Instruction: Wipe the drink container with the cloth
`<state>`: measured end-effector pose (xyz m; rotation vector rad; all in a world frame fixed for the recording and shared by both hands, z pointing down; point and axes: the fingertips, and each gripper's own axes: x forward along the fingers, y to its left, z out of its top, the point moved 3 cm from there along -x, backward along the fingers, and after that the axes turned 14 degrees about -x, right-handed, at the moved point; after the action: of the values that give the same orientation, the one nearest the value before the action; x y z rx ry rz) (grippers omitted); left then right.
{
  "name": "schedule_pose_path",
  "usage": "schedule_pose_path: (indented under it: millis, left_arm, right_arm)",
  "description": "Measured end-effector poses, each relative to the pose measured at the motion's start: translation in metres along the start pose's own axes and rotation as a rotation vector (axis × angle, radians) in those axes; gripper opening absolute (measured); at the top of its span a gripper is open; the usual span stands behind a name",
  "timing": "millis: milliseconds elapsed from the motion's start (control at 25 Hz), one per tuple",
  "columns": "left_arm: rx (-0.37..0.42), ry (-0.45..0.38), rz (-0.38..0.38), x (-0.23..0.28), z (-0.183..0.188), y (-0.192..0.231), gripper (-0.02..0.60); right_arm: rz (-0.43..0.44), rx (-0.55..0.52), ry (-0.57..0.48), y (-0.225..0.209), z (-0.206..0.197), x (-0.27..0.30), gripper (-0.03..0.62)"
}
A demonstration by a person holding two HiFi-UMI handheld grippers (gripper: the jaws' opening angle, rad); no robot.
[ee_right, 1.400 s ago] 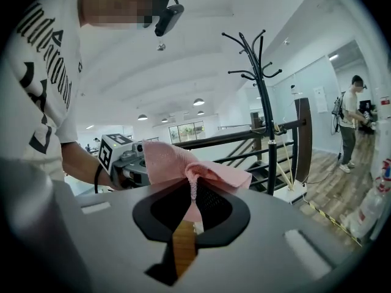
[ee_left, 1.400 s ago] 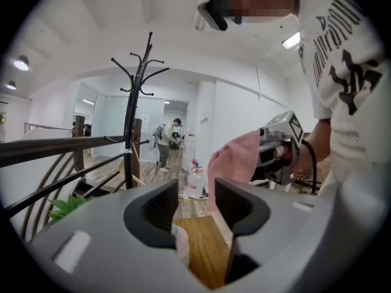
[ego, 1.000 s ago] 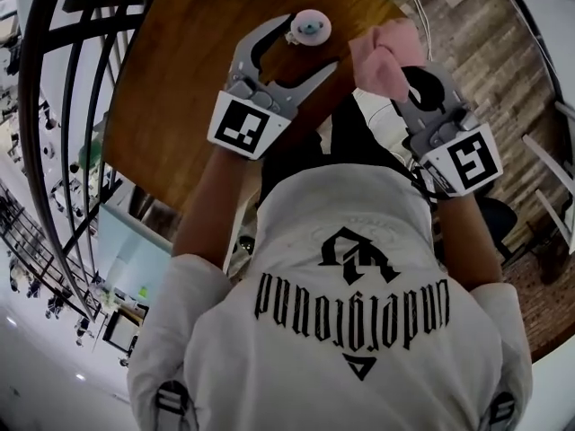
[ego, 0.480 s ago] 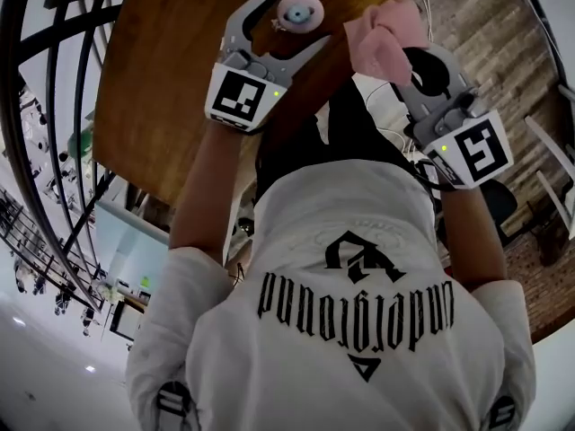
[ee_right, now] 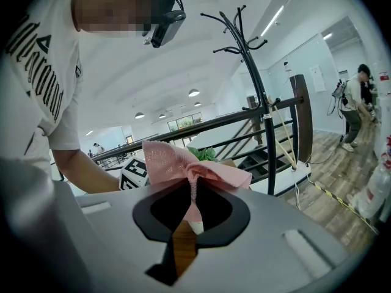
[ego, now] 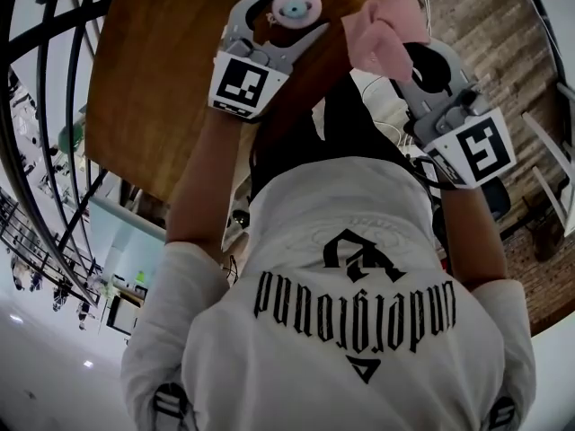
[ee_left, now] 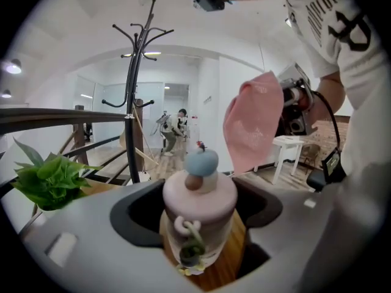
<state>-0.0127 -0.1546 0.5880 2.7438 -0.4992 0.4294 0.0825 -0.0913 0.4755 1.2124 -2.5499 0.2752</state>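
The drink container is a pink bottle with a pale blue knob on its lid, standing upright on the round wooden table. My left gripper is open around it. Its jaws have just been closing a little, and in the left gripper view a gap still shows on each side of the container. My right gripper is shut on a bunched pink cloth, held to the right of the bottle and apart from it. That cloth sticks up out of the shut jaws.
A green plant stands on the table left of the bottle. A black railing curves round the table's left side, with a coat rack behind. The table edge runs close to the person's body. A small white table stands further off.
My left gripper has sunk and moved forward, so the container now sits deeper between its jaws. The right gripper with the cloth has dropped slightly.
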Motion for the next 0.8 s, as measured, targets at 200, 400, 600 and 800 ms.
schedule_pose_path:
  millis: [200,400,600,800]
  left_arm:
    - [0.0,-0.014,0.008,0.0,0.001,0.0,0.388]
    - [0.0,-0.002,0.023,-0.001,-0.002,0.002,0.387]
    - [-0.007,-0.021,0.031,-0.004,0.012,0.001,0.387]
    - [-0.008,-0.057,0.033,-0.016,0.046,-0.014,0.387]
  right_arm:
    - [0.002,0.004,0.006,0.0,-0.002,-0.002,0.026]
    - [0.002,0.001,0.005,-0.001,-0.003,-0.001,0.026]
    - [0.006,-0.01,-0.001,-0.001,0.002,-0.003,0.026]
    - [0.008,-0.029,-0.022,0.001,0.013,-0.017,0.026]
